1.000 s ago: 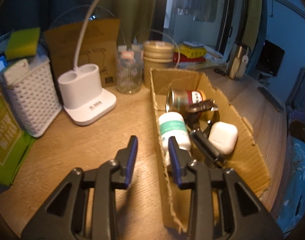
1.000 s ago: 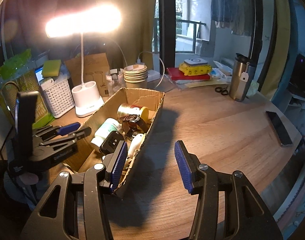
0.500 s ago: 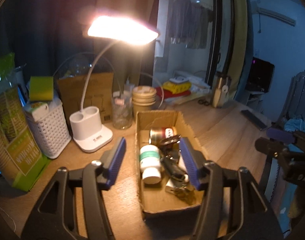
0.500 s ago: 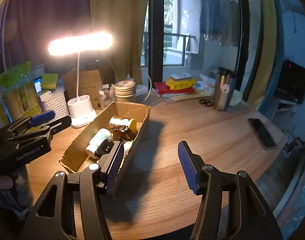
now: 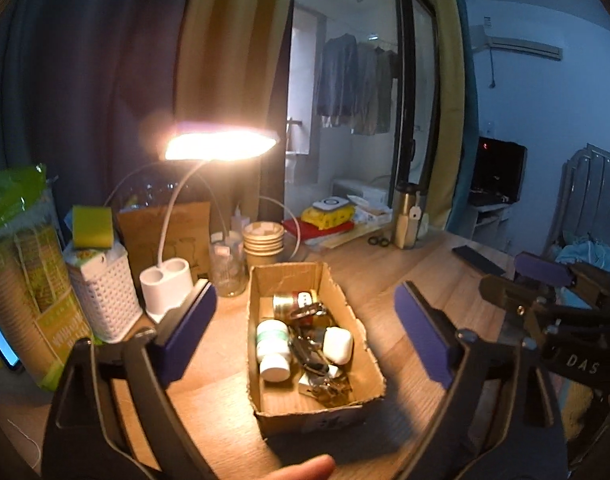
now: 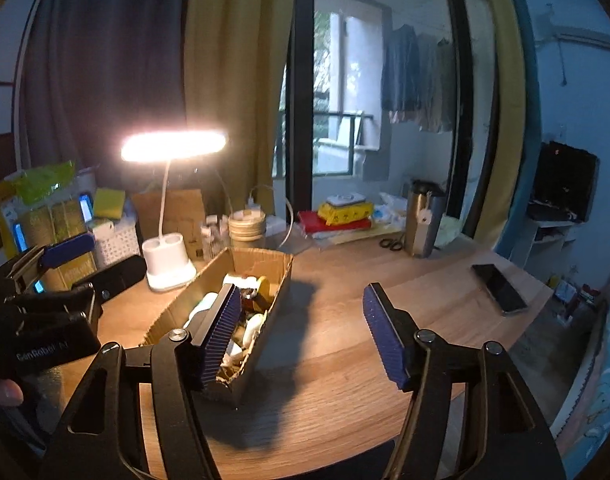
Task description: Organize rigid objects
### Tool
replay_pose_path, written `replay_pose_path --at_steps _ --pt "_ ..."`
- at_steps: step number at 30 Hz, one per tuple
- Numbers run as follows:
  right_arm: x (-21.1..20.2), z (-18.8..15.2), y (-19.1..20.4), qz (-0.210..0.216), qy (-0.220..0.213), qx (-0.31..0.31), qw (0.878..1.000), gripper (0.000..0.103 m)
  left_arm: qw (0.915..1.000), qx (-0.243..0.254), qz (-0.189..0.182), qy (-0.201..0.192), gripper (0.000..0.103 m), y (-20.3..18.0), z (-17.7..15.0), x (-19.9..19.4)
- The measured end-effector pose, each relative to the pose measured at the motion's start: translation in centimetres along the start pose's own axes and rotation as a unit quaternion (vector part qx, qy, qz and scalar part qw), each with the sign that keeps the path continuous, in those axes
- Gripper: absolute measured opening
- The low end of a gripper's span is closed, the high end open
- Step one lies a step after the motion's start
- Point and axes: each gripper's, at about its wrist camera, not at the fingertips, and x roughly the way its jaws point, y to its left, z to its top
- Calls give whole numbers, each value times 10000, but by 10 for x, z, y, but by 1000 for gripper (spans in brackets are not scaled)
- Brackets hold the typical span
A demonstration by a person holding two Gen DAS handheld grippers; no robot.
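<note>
Both grippers have drawn back from the cardboard box (image 5: pixel 311 412). Left wrist view: left gripper (image 5: pixel 305 336) empty, fingers spread wide either side of the box, which holds a white bottle (image 5: pixel 274 350), tin (image 5: pixel 295 303) and earbud case (image 5: pixel 337 345). Right wrist view: right gripper (image 6: pixel 301 336) spread, empty, just right of the box (image 6: pixel 209 280); lamp (image 6: pixel 169 264) behind it.

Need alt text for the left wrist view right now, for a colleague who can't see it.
The open left gripper hovers above a cardboard box on a wooden table, holding a white bottle, a can, a white case and keys. A lit desk lamp stands behind.
</note>
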Motion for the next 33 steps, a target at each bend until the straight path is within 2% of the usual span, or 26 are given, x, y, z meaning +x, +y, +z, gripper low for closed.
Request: replay_pose_path --at_steps 5,14,25,33 --pt "-22 2 -2 -169 -405 145 9989 74 9997 48 116 -226 93 0 4 -15" --pt "-37 6 -7 -283 -589 176 9977 75 9966 -1 356 -749 97 10 15 -36" --pt "-30 3 -7 -299 -489 190 9982 75 9965 -26 444 -709 98 14 15 -33" --pt "-28 1 -10 -287 -423 243 9984 75 9973 13 377 -628 98 13 13 -30"
